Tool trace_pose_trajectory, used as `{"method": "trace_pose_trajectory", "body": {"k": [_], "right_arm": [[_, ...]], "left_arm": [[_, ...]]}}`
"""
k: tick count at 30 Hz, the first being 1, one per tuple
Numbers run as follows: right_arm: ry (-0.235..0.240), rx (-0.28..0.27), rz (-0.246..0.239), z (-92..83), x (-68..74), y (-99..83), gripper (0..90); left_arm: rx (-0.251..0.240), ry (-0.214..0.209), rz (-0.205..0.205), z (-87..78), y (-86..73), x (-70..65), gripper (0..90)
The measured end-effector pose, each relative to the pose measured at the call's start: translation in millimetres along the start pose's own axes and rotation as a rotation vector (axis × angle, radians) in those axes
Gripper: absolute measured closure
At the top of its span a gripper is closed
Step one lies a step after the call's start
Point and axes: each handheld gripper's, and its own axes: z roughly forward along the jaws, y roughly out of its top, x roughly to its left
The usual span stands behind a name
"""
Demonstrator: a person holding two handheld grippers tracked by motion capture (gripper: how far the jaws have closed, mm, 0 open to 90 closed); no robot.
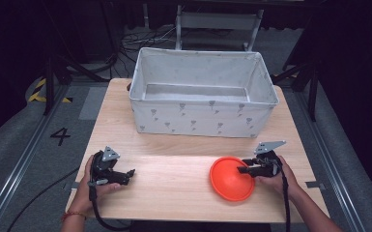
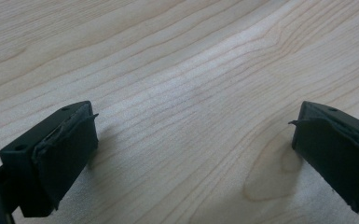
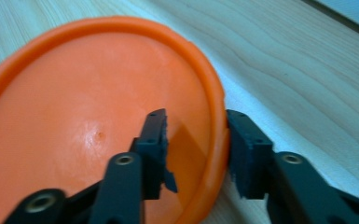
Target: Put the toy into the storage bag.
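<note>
Your right gripper (image 3: pixel 196 154) straddles the near rim of the shallow round orange plastic bowl (image 3: pixel 84 116), jaws narrowed around it but not visibly clamped, on the pale wooden table (image 1: pixel 174 179); lifting remains, while your left gripper (image 2: pixel 193 154) idles wide open.

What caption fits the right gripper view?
Right gripper straddling the rim of an orange bowl on the wooden table.
</note>
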Motion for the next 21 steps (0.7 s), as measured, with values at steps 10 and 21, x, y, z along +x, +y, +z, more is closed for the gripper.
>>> {"method": "trace_pose_trajectory", "body": {"k": [10, 21], "right_arm": [[0.039, -0.023, -0.009, -15.3, -1.4, 10.1, 76.8], [-0.002, -0.032, -0.196, -55.5, 28.7, 41.3, 82.1]], "left_arm": [[0.001, 0.0, -0.001, 0.0, 0.0, -0.1, 0.5], [0.004, -0.006, -0.001, -0.6, -0.1, 0.0, 0.7]]}}
